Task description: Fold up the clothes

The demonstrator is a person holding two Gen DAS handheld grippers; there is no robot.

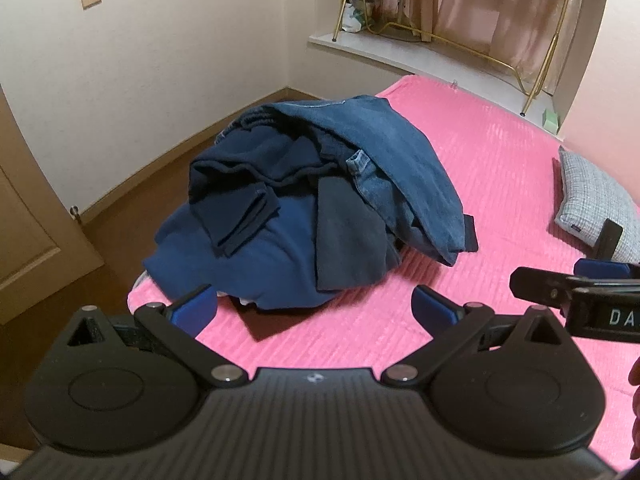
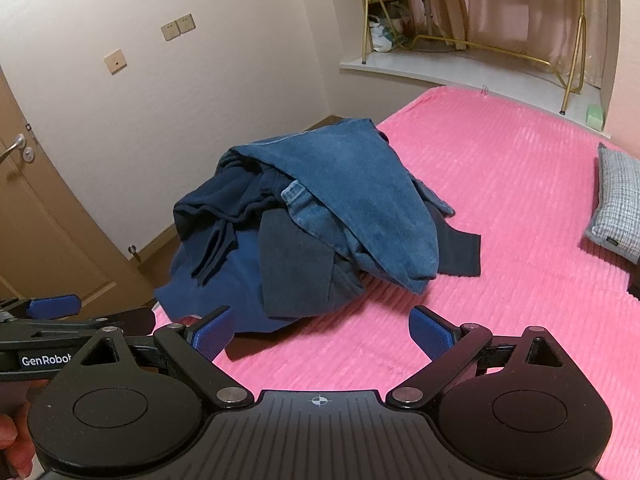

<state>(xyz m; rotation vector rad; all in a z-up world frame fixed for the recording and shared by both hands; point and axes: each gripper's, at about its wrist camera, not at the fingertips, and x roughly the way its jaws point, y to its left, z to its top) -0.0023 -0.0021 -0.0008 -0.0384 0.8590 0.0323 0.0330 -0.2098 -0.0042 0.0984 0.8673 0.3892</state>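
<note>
Door: I see a brown door (image 2: 48, 216) at the far left, with a metal handle (image 2: 14, 147) showing in the right wrist view.
Wall: the pale wall carries sockets (image 2: 178, 27) and a switch plate (image 2: 115, 62).
Left gripper: my left gripper (image 1: 314, 308) hangs over the near edge of the bed, its blue-padded fingers (image 1: 196, 308) spread wide and released, with nothing between them.
Clothes: the pile of clothes (image 1: 304, 204) sits on the left part of the bed, just ahead of both grippers and touching neither.
Pile, top: a pair of jeans (image 1: 384, 160) is draped over the heap and runs down its right side.
Pile, left: a dark navy garment (image 1: 240, 184) lies crumpled, over a brighter blue garment (image 1: 272, 264) at the bottom.
Pile, front: a grey-blue piece (image 1: 348, 240) hangs down the middle.
Bed: the pink ribbed cover (image 2: 500, 220) is bare to the right of the pile.
Right gripper: my right gripper (image 2: 320, 336) is beside the left one, fingers (image 2: 430, 336) likewise apart and holding nothing.
Pillow: a grey checked pillow (image 2: 618, 204) lies at the right edge of the bed, well apart from the pile.
Ledge: behind the bed, a white ledge (image 2: 460, 70) holds a gold metal frame (image 2: 568, 68) and a small green box (image 2: 594, 114).
</note>
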